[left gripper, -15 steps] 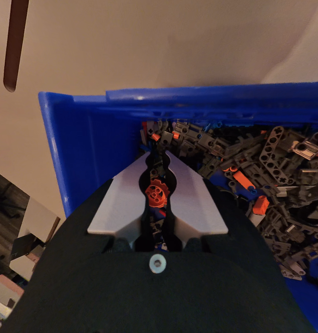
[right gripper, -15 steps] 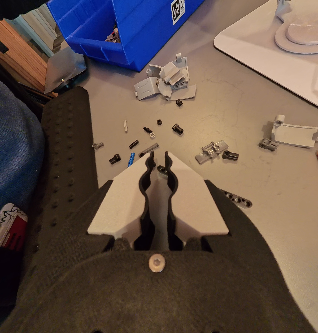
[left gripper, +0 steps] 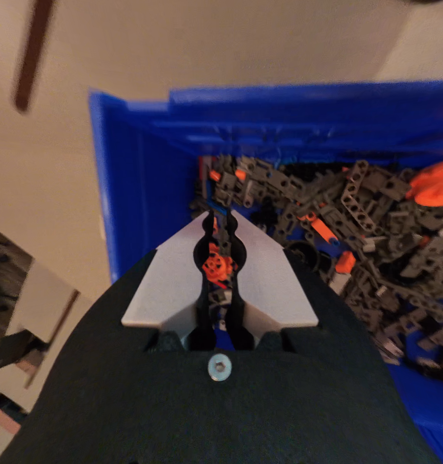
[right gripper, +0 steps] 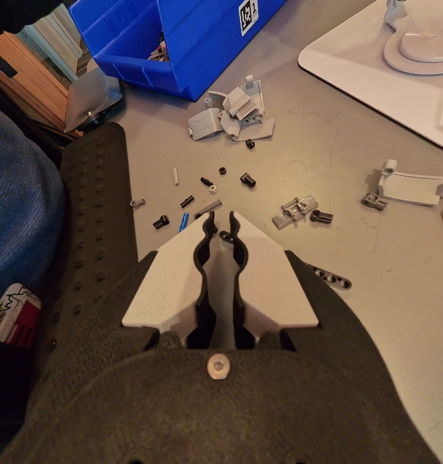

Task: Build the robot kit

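My left gripper (left gripper: 219, 216) is inside a blue bin (left gripper: 145, 200), at its left end. It is shut on an orange gear (left gripper: 214, 267) that sits in the round notch between the pads. A heap of grey, black and orange building parts (left gripper: 353, 226) fills the bin to the right. My right gripper (right gripper: 221, 216) hovers low over a grey table (right gripper: 315, 150) with its fingers a narrow gap apart and nothing in them. A small black connector (right gripper: 226, 236) lies on the table just under that gap. Small black pins and a blue pin (right gripper: 183, 222) lie around its tips.
The blue bin (right gripper: 202, 50) stands at the table's far left. A pile of grey panels (right gripper: 235, 113) lies in front of it. A curved grey panel (right gripper: 411, 189), a grey holed beam (right gripper: 333, 280) and a white mat (right gripper: 353, 62) are to the right. A black studded pad (right gripper: 95, 200) lies to the left. Left tips to right tips: about 40 centimeters.
The left gripper has shifted with the orange gear still in it; the bin now sits further right in its blurred view, and a large orange part shows. The right gripper has not moved.
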